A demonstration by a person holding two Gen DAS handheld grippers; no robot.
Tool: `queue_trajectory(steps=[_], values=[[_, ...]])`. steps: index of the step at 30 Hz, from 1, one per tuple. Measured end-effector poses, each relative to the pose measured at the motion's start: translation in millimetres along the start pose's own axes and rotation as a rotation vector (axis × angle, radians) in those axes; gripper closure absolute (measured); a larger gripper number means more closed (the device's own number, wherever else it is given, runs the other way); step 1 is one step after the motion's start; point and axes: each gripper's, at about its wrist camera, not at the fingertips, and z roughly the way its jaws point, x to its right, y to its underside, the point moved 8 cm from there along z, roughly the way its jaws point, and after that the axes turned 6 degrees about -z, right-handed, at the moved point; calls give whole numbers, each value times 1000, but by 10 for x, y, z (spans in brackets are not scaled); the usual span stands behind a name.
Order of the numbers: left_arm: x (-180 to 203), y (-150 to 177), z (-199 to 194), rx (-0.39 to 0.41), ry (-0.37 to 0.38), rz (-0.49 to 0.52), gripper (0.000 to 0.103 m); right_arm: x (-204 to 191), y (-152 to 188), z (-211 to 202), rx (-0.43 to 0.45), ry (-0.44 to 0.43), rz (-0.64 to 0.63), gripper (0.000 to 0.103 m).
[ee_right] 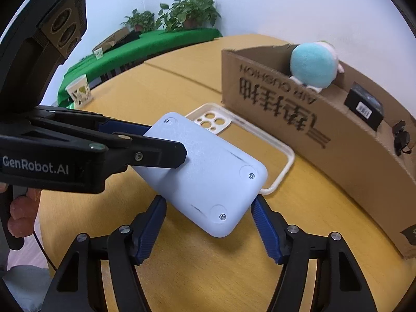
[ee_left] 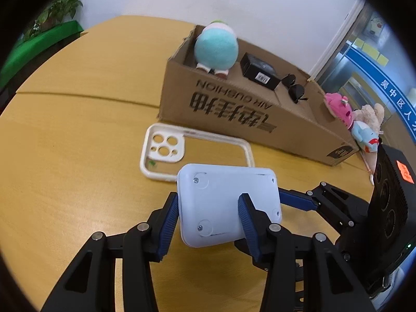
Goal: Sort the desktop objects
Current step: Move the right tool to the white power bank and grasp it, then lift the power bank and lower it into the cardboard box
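Note:
My left gripper [ee_left: 208, 210] is shut on a white rounded device [ee_left: 226, 205], held tilted above the wooden table, its screwed underside facing the camera. In the right wrist view the same device [ee_right: 208, 171] hangs between the open fingers of my right gripper [ee_right: 208, 210], which flank its lower corner without clearly touching. The left gripper [ee_right: 145, 140] reaches in from the left there. A cream phone case [ee_left: 166, 150] lies flat on the table behind the device; it also shows in the right wrist view [ee_right: 275, 161].
A cardboard box [ee_left: 234, 109] stands behind the case, holding a teal plush [ee_left: 215, 49], a black box [ee_left: 260, 71] and sunglasses [ee_left: 293, 88]. More plush toys [ee_left: 358, 122] lie at its right end. Potted plants [ee_right: 189, 10] stand on a green-covered ledge.

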Motion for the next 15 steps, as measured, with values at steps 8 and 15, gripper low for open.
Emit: queue_trajectory(steps=[8,15], values=[[601,-475,-258,114,90,93,57,400,-359,-630,141,99,45,39],[1124,-977,-314,184,138,198,57,877,-667,-1036,221,187,73,39]])
